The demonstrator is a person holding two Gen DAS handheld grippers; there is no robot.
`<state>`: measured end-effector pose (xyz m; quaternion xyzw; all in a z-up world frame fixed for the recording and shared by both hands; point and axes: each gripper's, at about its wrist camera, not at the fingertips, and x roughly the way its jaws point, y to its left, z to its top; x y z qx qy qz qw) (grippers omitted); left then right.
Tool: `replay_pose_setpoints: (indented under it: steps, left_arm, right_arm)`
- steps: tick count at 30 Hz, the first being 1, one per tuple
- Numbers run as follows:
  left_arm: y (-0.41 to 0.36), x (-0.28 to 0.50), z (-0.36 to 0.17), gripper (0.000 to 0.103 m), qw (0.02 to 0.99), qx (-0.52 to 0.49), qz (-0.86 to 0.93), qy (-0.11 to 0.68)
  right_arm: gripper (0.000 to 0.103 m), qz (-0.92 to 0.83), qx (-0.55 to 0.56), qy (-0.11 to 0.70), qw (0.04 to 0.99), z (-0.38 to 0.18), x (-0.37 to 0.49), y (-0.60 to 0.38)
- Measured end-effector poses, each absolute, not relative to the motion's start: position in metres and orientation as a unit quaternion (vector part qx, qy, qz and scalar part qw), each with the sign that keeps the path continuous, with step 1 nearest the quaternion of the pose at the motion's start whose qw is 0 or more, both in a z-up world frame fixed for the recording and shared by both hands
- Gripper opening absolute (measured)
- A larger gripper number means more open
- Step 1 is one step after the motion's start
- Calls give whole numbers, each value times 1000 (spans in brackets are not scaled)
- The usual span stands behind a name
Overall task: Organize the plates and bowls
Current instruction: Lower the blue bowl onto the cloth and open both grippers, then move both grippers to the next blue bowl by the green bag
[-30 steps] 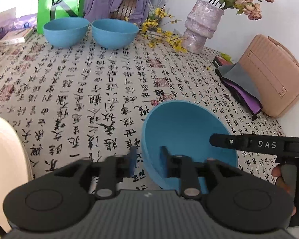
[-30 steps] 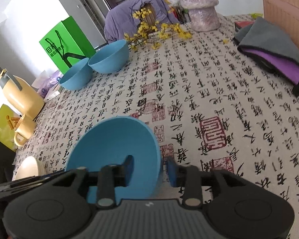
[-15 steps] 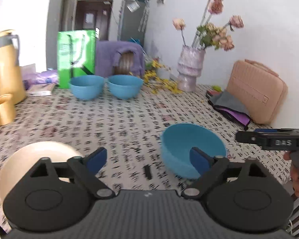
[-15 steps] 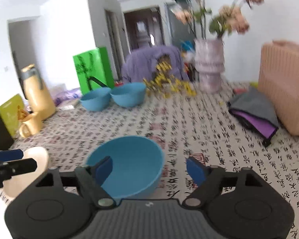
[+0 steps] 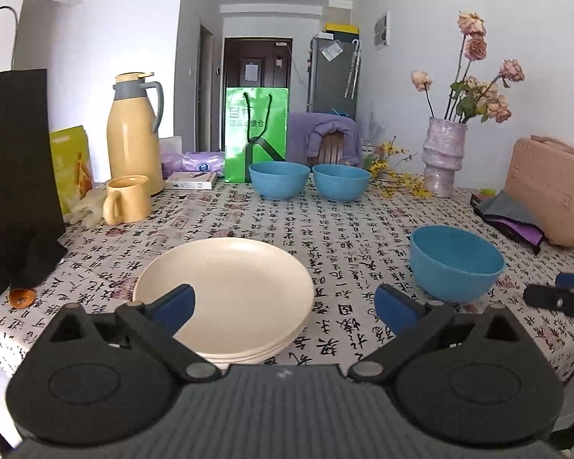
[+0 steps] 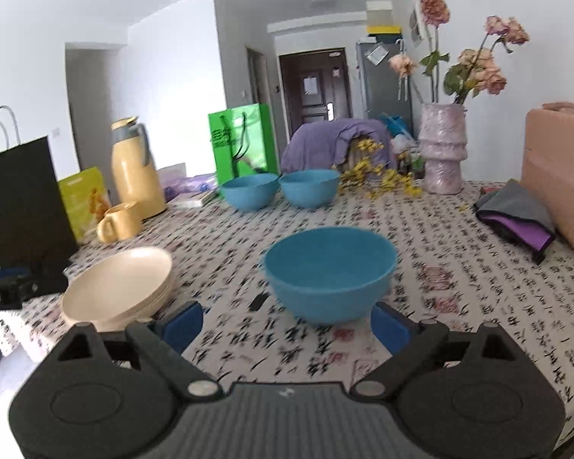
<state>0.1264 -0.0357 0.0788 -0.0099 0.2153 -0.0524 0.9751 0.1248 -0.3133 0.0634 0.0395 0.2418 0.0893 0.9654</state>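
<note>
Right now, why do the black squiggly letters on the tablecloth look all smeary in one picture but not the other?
In the right wrist view the writing on the printed tablecloth streaks near the camera, motion blur by the look of it, and the near blue round bowl looks a little soft. In the left wrist view the characters beside the stack of cream plates stay crisp. Both views bend walls at the edges, fisheye distortion.

You have three blue bowls: one near bowl [image 5: 456, 264] and two far bowls, left [image 5: 279, 179] and right [image 5: 341, 182]. One stack of cream plates [image 5: 225, 290] holds about three or four; the exact count cannot be told. One mug [image 5: 127, 199], one flask [image 5: 135, 132], one vase [image 5: 443, 157].
</note>
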Motion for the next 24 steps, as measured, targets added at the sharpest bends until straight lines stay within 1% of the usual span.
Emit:
replay_pose_setpoints:
  steps: [7,14,20,24]
  left_arm:
    - [-30,128,79,103,978,-15,-47,202]
    - [-25,153,88,103,978,-16,-56,202]
    - [-10,205,118,103,976,-18,-76,201]
    - [2,259,137,103,973,-12,-92,211]
  right_arm:
    - [95,100,37,235,966,65,127,-301]
    - [95,109,51,237,964,77,153,-297]
    - [95,117,66,243,961,105,204,-291]
    - [95,132,135,275,943,130,260,-298]
